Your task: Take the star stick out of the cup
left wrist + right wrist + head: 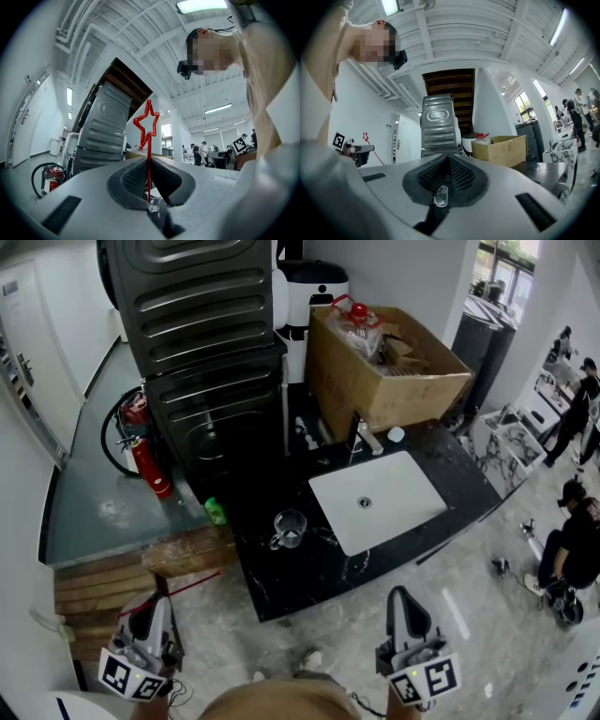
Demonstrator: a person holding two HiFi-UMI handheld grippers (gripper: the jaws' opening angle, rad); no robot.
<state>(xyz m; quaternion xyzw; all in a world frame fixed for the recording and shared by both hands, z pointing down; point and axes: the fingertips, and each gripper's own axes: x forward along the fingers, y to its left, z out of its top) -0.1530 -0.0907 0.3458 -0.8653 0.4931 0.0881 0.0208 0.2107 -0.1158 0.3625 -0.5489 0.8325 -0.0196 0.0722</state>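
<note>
Clamping the star stick (148, 140) in the left gripper (149, 165), jaws pressed together on the thin red shaft, star outline standing above them. Seen in the head view: star stick (192, 583) as a red line slanting off the left gripper (156, 606), low at the frame's left, out of the cup and well apart from it. Found the clear handled cup (289, 529) upright on the black marble counter (281, 587), just left of the white sink (375, 498), apart from both grippers. Recorded the right gripper (447, 160) with jaws closed against each other, gripping nothing; cup (440, 196) visible beyond them. Noted same gripper (401, 601) low at the frame's right, near the counter's front edge. Logged cardboard box (384, 362) behind the sink, red fire extinguisher (150, 465) left of the counter.
</note>
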